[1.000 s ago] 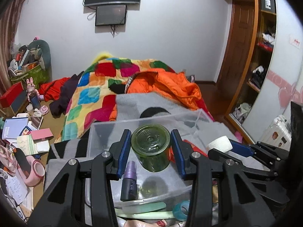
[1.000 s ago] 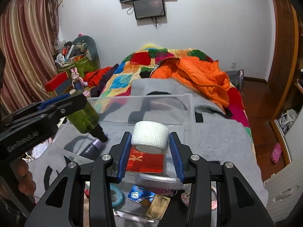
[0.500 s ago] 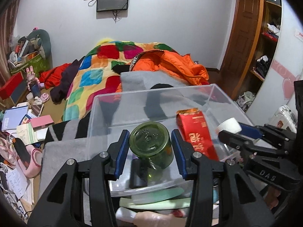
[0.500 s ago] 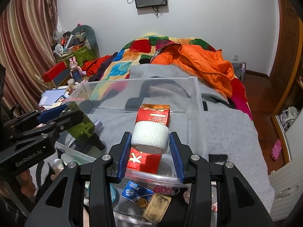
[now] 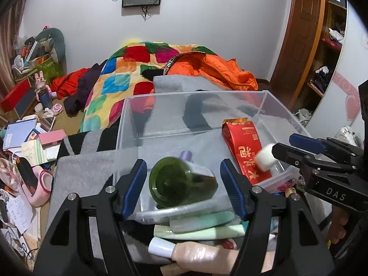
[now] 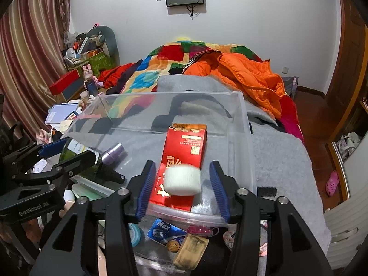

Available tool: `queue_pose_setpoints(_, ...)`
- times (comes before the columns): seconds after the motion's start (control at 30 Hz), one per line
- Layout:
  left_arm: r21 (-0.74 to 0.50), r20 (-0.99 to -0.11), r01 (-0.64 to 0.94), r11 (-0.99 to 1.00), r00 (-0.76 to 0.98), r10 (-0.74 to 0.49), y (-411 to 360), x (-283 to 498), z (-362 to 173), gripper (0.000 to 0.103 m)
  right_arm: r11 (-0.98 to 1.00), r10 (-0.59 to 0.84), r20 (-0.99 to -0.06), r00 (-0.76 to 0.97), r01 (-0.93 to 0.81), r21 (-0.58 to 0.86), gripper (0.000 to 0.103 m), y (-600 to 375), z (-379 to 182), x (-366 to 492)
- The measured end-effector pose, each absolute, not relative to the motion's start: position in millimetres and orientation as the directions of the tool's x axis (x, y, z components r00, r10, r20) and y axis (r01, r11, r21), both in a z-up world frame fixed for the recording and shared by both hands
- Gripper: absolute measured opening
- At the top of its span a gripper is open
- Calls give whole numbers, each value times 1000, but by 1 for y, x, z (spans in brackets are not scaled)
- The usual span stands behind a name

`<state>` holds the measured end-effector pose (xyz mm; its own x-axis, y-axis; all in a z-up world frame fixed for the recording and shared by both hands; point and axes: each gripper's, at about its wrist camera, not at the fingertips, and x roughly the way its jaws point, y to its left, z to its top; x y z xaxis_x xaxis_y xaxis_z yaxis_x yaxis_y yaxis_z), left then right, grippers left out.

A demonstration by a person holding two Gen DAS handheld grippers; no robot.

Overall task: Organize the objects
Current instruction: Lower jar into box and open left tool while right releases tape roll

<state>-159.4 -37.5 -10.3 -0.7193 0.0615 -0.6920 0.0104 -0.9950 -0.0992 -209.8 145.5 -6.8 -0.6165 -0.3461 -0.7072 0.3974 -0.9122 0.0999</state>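
Observation:
A clear plastic bin stands on a grey blanket on the bed. My left gripper is open over its near left corner; a green glass bottle is blurred and tipped between the spread fingers, apart from both pads. My right gripper is open over the bin's near right side; a white tape roll is blurred between its fingers, touching neither. A red box and a purple bottle lie in the bin.
Tubes and a pale bottle lie in front of the bin on the left. A blue packet, a tape ring and small items lie below its front edge. Quilt and orange jacket lie behind. Floor clutter is on the left, a wardrobe on the right.
Both grippers have opened. The green bottle has tipped and is dropping from the left gripper; the white tape roll is dropping from the right one. Both grippers moved lower over the bin.

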Motion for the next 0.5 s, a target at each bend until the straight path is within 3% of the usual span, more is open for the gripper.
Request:
queue_pose_setpoints(0.37,-83,-661,-2,-997,-748,56,-37,-138,7,66,-905,-371,-681,-632,410,112,50,152,7,-193)
queue_pose_setpoints(0.5,-69,-640,-6,-998,-766,49,-35,-126,14,77,-898,-387,-661,-643,426,112,52,157,16,-181)
